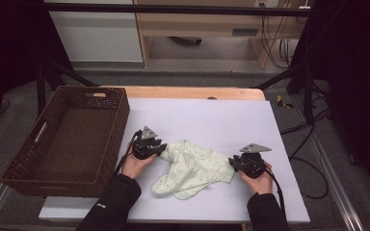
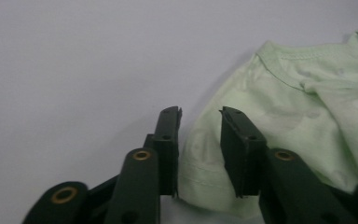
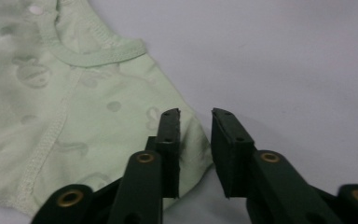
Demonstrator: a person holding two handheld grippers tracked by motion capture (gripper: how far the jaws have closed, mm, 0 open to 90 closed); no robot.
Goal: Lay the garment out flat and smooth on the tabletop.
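Sitting: crumpled green shirt (image 1: 192, 169) in the middle of the lilac bench (image 1: 221, 120), between the 2 hands
Shirt: pale green with a faint print, ribbed collar and stitched hems, lying bunched and not flat
Left hand-held gripper (image 1: 160, 150): low at the shirt's left edge; in the left gripper view (image 2: 199, 116) the jaws stand apart with a hem corner lying in the gap, pads not pressing on it, so it's released
Right hand-held gripper (image 1: 232, 162): low at the shirt's right edge; in the right gripper view (image 3: 195, 116) the jaws are also apart, straddling the corner of the cloth, nothing pinched, so released too
Left hand (image 1: 136, 163): wrapped around the back of its gripper, dark sleeve coming in from the bottom
Right hand (image 1: 259, 182): same deal on the other side
Basket (image 1: 53, 163): brown wicker, at the bench's left end, well apart from the shirt
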